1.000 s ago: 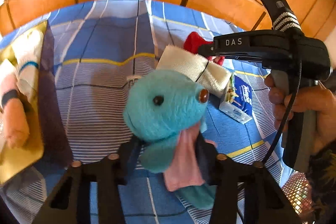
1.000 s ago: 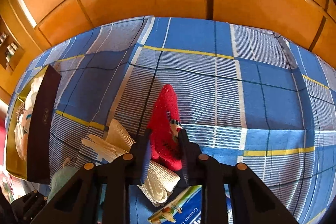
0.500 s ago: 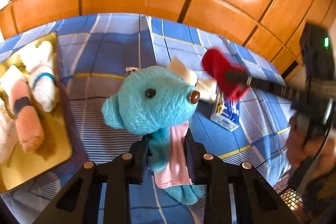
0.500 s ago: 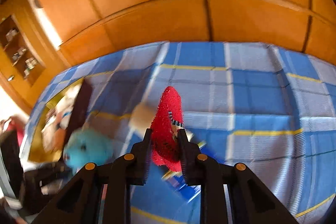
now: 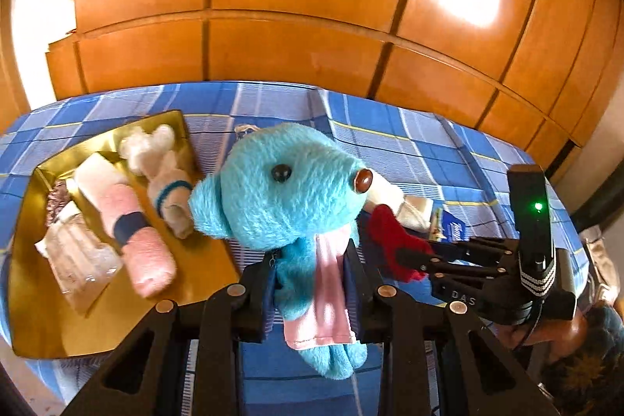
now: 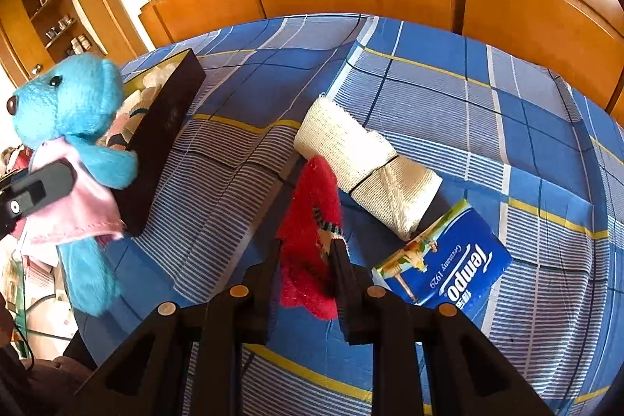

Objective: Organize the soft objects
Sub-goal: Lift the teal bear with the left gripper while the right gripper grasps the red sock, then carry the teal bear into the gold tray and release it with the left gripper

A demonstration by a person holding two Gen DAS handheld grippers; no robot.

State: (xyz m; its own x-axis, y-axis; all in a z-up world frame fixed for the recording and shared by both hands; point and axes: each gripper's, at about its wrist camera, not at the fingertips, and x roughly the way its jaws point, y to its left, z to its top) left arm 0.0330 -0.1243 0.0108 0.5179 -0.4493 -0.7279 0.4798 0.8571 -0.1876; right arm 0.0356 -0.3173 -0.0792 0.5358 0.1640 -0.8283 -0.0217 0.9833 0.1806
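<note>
My left tongs (image 5: 312,283) clamped on the blue plush bear (image 5: 288,190), held up beside the gold tray (image 5: 117,318) of rolled socks, my right tongs (image 6: 306,268) clamped on a red sock (image 6: 312,205), above the plaid bed (image 6: 468,96)

The blue teddy (image 5: 288,197) and the red sock (image 6: 310,217) have risen (both clear of the bedspread (image 6: 429,96)).

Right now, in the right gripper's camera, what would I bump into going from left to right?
Blue teddy → black-sided tray → red sock → cream bandage roll → Tempo tissue pack.
</note>
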